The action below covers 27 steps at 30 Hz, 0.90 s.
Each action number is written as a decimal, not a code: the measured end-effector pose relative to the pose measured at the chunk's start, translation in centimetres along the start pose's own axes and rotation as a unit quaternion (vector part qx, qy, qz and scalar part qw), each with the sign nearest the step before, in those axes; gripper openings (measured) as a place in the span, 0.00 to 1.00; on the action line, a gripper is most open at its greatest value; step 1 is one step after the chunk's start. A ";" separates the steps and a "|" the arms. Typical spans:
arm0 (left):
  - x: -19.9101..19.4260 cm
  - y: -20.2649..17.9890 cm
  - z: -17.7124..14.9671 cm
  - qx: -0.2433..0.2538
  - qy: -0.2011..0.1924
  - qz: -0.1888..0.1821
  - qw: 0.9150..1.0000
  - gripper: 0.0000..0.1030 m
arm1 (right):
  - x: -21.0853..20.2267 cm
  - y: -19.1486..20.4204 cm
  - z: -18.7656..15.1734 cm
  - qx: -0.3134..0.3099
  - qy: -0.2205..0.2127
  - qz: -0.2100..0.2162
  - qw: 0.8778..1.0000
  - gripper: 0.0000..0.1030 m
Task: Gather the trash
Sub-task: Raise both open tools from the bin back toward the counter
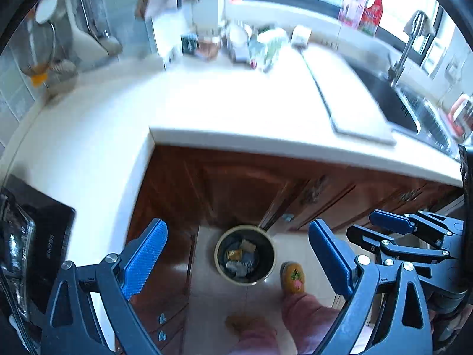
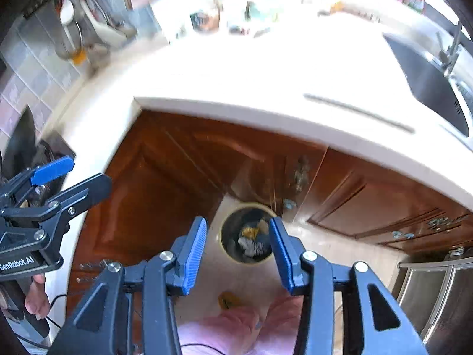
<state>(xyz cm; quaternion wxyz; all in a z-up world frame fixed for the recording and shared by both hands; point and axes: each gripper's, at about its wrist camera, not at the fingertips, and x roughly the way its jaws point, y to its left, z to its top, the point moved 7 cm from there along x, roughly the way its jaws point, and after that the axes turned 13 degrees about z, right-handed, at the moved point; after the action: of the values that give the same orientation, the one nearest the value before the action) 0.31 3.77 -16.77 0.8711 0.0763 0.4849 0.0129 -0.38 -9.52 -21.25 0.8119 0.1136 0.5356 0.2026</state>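
A round trash bin (image 1: 244,255) stands on the tiled floor in the corner of the wooden cabinets, with several crumpled bits of trash (image 1: 241,259) inside. It also shows in the right wrist view (image 2: 247,233). My left gripper (image 1: 238,254) is open and empty, high above the bin. My right gripper (image 2: 238,251) is open and empty, also above the bin. The right gripper shows in the left wrist view (image 1: 384,227), and the left gripper shows in the right wrist view (image 2: 79,174). Both views are motion-blurred.
A white L-shaped countertop (image 1: 207,109) wraps around the corner. A white cutting board (image 1: 348,94) lies next to the sink (image 1: 396,103) and tap. Jars and packets (image 1: 251,44) crowd the back. A black stovetop (image 1: 44,236) sits left. The person's slippered feet (image 1: 292,276) stand by the bin.
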 end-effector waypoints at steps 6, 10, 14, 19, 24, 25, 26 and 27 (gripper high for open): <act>-5.4 1.0 3.8 -0.011 -0.050 -0.001 0.999 0.93 | -5.3 1.4 3.2 0.002 -0.065 -0.005 0.998 0.43; -7.9 1.9 6.2 -0.044 -0.071 0.006 0.996 0.93 | -8.3 2.0 5.6 -0.006 -0.101 -0.002 0.995 0.43; -8.1 2.5 8.0 -0.076 -0.072 0.010 0.994 0.93 | -10.1 1.9 8.4 -0.008 -0.119 0.010 0.993 0.43; -6.3 2.1 11.5 -0.099 -0.062 0.022 0.993 0.93 | -10.8 0.0 12.8 -0.008 -0.128 0.030 0.991 0.43; -2.8 0.4 15.4 -0.110 -0.046 0.031 0.992 0.93 | -10.1 -2.7 17.6 -0.015 -0.119 0.045 0.992 0.43; -1.8 0.1 16.3 -0.110 -0.040 0.036 0.992 0.93 | -9.9 -3.4 18.6 -0.018 -0.115 0.048 0.992 0.43; -1.2 -0.2 16.9 -0.111 -0.036 0.039 0.992 0.93 | -9.6 -4.0 19.5 -0.019 -0.111 0.051 0.992 0.43; -0.3 -0.5 17.9 -0.113 -0.033 0.041 0.992 0.92 | -9.2 -4.7 20.5 -0.021 -0.106 0.055 0.993 0.43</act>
<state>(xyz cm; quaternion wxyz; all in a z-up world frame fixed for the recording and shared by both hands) 15.26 1.08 -7.36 0.8883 -0.0021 0.4481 0.1009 16.17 -17.14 -7.36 0.8540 0.1470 0.4350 0.2446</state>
